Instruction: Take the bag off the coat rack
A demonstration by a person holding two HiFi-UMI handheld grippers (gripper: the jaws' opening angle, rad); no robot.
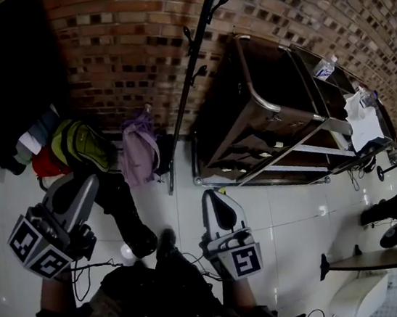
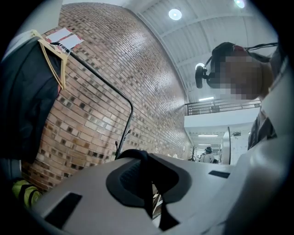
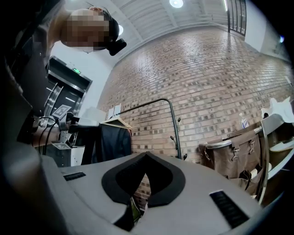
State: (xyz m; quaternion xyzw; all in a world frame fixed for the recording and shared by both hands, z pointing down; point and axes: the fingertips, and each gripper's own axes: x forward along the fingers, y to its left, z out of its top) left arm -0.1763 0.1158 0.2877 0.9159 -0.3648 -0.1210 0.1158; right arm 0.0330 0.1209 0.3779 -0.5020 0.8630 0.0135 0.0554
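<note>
A black coat rack pole [image 1: 195, 52] with hooks stands against the brick wall. Near its foot are a purple bag [image 1: 138, 149] and a yellow-green bag [image 1: 79, 145]; whether they hang or rest on the floor I cannot tell. My left gripper [image 1: 83, 185] is low at the left, shut, with nothing between its jaws. My right gripper [image 1: 214, 194] is at the centre, also shut and empty, well short of the rack. The left gripper [image 2: 146, 160] points up at the rack's curved bar [image 2: 125, 103] and a black garment [image 2: 25, 92] on a hanger. The right gripper [image 3: 146, 158] faces the rack [image 3: 172, 124].
A brown metal-framed cart [image 1: 266, 119] stands right of the rack, with a bottle [image 1: 325, 67] on it. Cables lie on the white tiled floor by my feet. A dark table edge [image 1: 388, 258] and a white seat [image 1: 359, 298] are at the lower right.
</note>
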